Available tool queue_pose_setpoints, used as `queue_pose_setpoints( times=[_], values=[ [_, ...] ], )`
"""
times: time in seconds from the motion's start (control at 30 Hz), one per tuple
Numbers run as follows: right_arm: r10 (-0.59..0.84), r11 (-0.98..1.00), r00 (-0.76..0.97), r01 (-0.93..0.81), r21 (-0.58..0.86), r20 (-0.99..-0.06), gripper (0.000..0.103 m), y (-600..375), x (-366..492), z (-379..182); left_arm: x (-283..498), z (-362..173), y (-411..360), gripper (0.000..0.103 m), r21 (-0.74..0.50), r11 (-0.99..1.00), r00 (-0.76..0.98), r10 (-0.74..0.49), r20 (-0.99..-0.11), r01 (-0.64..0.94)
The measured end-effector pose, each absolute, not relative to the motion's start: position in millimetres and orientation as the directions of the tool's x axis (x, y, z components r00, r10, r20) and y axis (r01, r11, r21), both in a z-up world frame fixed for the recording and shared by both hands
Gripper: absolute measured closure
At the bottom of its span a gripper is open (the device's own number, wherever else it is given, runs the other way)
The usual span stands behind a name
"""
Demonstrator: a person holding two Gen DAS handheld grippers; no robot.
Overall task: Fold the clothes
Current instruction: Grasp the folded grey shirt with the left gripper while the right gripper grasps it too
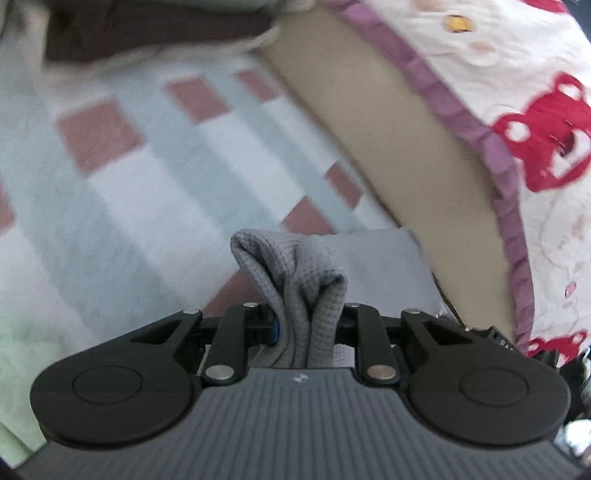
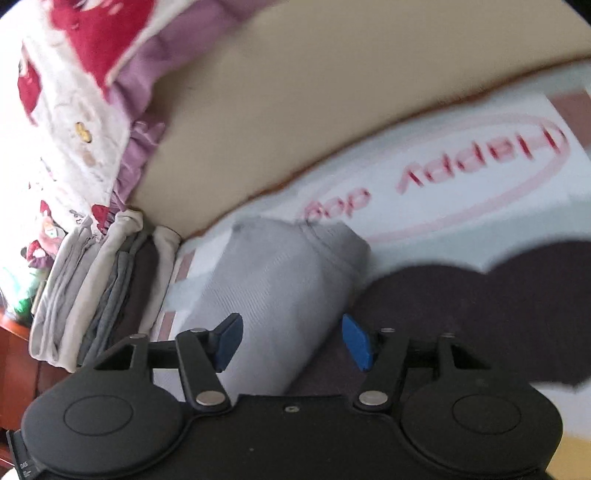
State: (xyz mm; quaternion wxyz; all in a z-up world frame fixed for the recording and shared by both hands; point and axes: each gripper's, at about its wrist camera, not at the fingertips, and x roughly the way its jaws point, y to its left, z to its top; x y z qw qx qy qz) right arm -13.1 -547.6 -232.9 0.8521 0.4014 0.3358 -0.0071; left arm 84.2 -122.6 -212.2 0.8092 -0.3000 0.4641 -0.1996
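A grey waffle-knit garment is bunched between the fingers of my left gripper, which is shut on it above a checked bed sheet. In the right wrist view the same grey garment lies in a folded bundle on the sheet. My right gripper stands open just above its near end, blue pads apart with nothing gripped. A dark brown garment lies to the right of the grey one.
A stack of folded clothes stands at the left against a tan headboard. A white cartoon-print quilt with a purple frill lies beyond it. More dark brown cloth sits at the top of the left wrist view.
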Motion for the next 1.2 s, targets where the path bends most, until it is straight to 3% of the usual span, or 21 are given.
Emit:
queue_pose_setpoints(
  times=[0.13, 0.17, 0.2, 0.3, 0.37, 0.47, 0.53, 0.6, 0.83, 0.87, 0.9, 0.93, 1.07, 1.2],
  values=[
    [0.162, 0.784, 0.776, 0.274, 0.557, -0.610, 0.039, -541.4, 15.6, -240.5, 81.0, -226.1, -123.4, 0.084, -0.612, 0.790, 0.488, -0.548, -0.679, 0.036],
    [0.123, 0.804, 0.806, 0.261, 0.534, -0.579, 0.062, -541.9, 18.1, -238.4, 79.5, -226.9, -123.9, 0.084, -0.597, 0.802, 0.492, -0.536, -0.686, 0.041],
    [0.094, 0.816, 0.827, 0.255, 0.519, -0.554, 0.076, -544.7, 21.4, -236.6, 79.6, -228.6, -122.8, 0.084, -0.600, 0.799, 0.491, -0.536, -0.686, 0.035],
    [-0.018, 0.790, 0.834, 0.350, 0.503, -0.551, 0.079, -568.8, 27.2, -228.6, 81.9, -234.6, -118.7, 0.084, -0.622, 0.783, 0.484, -0.546, -0.683, 0.005],
    [-0.137, 0.791, 0.822, 0.426, 0.438, -0.552, 0.077, -579.4, 23.3, -216.5, 83.1, -237.9, -116.6, 0.084, -0.632, 0.775, 0.482, -0.550, -0.682, -0.010],
    [0.044, 0.839, 0.854, 0.250, 0.484, -0.518, 0.078, -584.4, 29.1, -193.0, 82.6, -236.0, -118.6, 0.084, -0.627, 0.779, 0.480, -0.548, -0.685, -0.006],
    [0.134, 0.895, 0.835, 0.129, 0.426, -0.534, 0.076, -564.5, 48.5, -171.9, 82.8, -233.8, -120.9, 0.084, -0.619, 0.785, 0.476, -0.543, -0.691, -0.002],
    [0.186, 0.941, 0.804, 0.019, 0.338, -0.565, 0.044, -539.3, 74.1, -154.2, 83.7, -230.6, -122.4, 0.084, -0.606, 0.795, 0.470, -0.541, -0.697, 0.016],
    [0.136, 0.991, 0.647, -0.077, 0.113, -0.751, 0.044, -499.2, 156.0, -173.7, 84.7, -230.6, -122.0, 0.084, -0.610, 0.792, 0.464, -0.547, -0.696, 0.019],
    [0.140, 0.990, 0.624, -0.079, 0.116, -0.769, 0.074, -497.2, 164.8, -178.3, 85.0, -230.2, -122.1, 0.084, -0.610, 0.792, 0.462, -0.548, -0.697, 0.020],
    [0.199, 0.975, 0.613, -0.047, 0.216, -0.765, 0.093, -503.4, 165.1, -184.1, 85.4, -229.8, -122.3, 0.084, -0.610, 0.792, 0.461, -0.549, -0.697, 0.022],
    [0.257, 0.946, 0.617, -0.002, 0.325, -0.743, 0.093, -512.7, 159.8, -189.0, 86.3, -230.1, -121.9, 0.084, -0.609, 0.793, 0.456, -0.550, -0.699, 0.022],
    [0.265, 0.839, 0.682, 0.185, 0.512, -0.681, 0.094, -543.7, 142.8, -204.1, 88.3, -234.8, -120.4, 0.084, -0.614, 0.789, 0.449, -0.553, -0.702, 0.014],
    [0.219, 0.791, 0.683, 0.293, 0.536, -0.697, 0.094, -542.4, 149.7, -211.1, 86.9, -233.6, -124.6, 0.084, -0.584, 0.811, 0.452, -0.532, -0.716, 0.029]
  ],
)
